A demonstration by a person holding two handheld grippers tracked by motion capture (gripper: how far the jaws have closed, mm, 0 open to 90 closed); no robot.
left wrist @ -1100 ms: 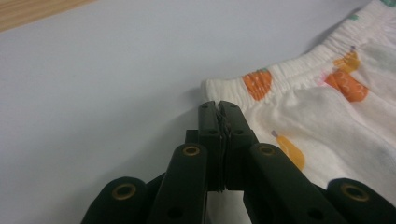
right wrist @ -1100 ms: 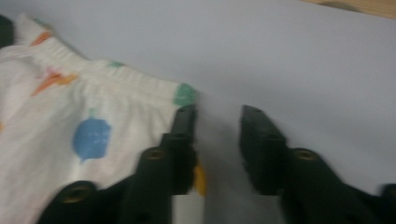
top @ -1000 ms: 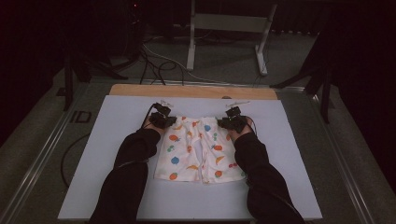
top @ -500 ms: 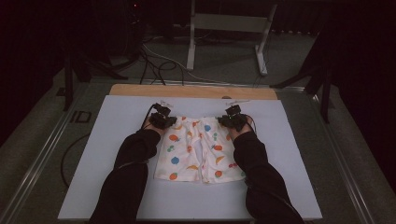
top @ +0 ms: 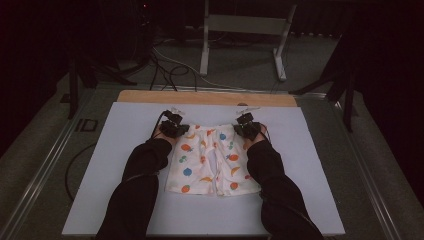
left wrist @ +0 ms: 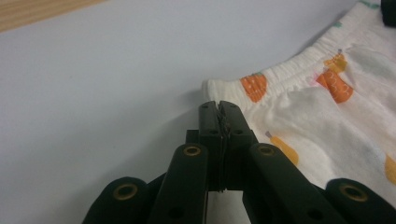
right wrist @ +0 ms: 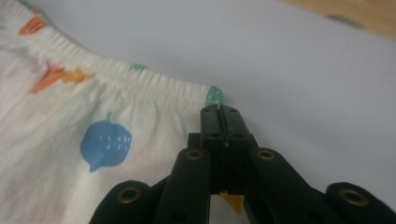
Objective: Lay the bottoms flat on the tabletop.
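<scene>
Your fingers [left wrist: 219, 116] are pinching together at the waistband corners of the fruit-print shorts [top: 210, 160], the right gripper [right wrist: 219, 114] having just been closing. From above, they are lying lengthwise on the pale mat [top: 310, 165], waistband pointing away, dark room beyond.

Both forearms are reaching toward frame center, the left gripper [top: 172, 126] and right gripper [top: 248, 126] clamping tight, jaws having just closed on the right.

Shorts [top: 210, 160] lie flat at the middle of the counter [top: 125, 125], waistband at the far side, legs toward the person. Left gripper [top: 172, 126] sits at the waistband's left corner, right gripper [top: 248, 126] at its right corner. Stand [top: 245, 30] on the floor behind the counter.
</scene>
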